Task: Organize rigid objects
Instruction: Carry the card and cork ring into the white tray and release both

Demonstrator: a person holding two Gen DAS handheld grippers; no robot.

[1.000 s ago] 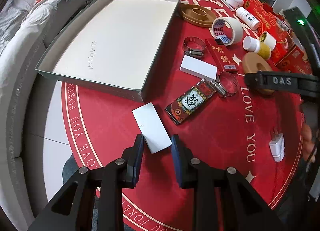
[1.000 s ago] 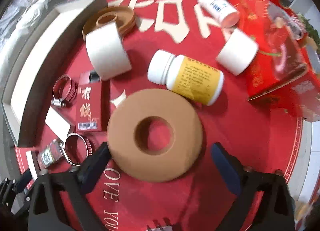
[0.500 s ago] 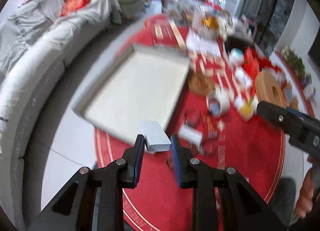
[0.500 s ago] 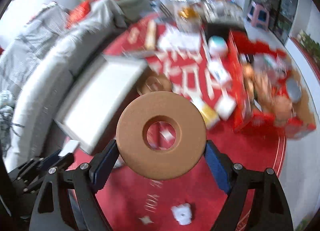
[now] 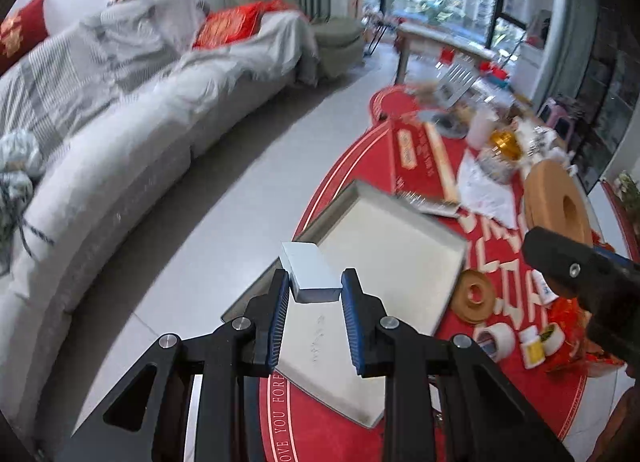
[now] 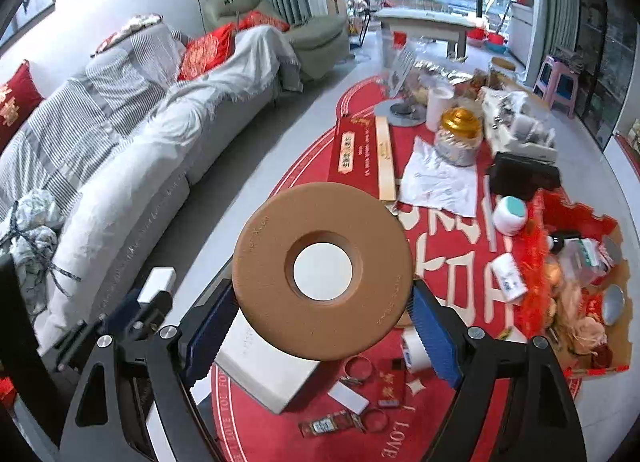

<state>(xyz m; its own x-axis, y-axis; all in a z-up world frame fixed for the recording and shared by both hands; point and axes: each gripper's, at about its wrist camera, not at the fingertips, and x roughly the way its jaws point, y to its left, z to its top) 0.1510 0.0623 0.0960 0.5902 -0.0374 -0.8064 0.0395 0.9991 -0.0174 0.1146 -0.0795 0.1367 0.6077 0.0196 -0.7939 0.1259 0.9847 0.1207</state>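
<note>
Tray (image 5: 404, 246), shallow and white inside, lies on the red surface (image 5: 500, 390) at its left edge. Above its near end the left gripper (image 5: 314, 304) pinches a small white block (image 5: 310, 272) between blue pads. To the right, the right gripper (image 6: 322, 324) is spread wide around a tan disc (image 6: 320, 270) with a round hole, holding it by the rim, tilted up above the tray. On the surface right of the tray lie a second tan ring (image 5: 476, 296), a tape roll (image 5: 494, 340) and small white bottles (image 5: 534, 346). Nearer, in the right view, sit a white block (image 6: 348, 398), two hose clamps (image 6: 356, 368) and a red packet (image 6: 390, 388). A grey sofa (image 6: 120, 150) stands far left.
</note>
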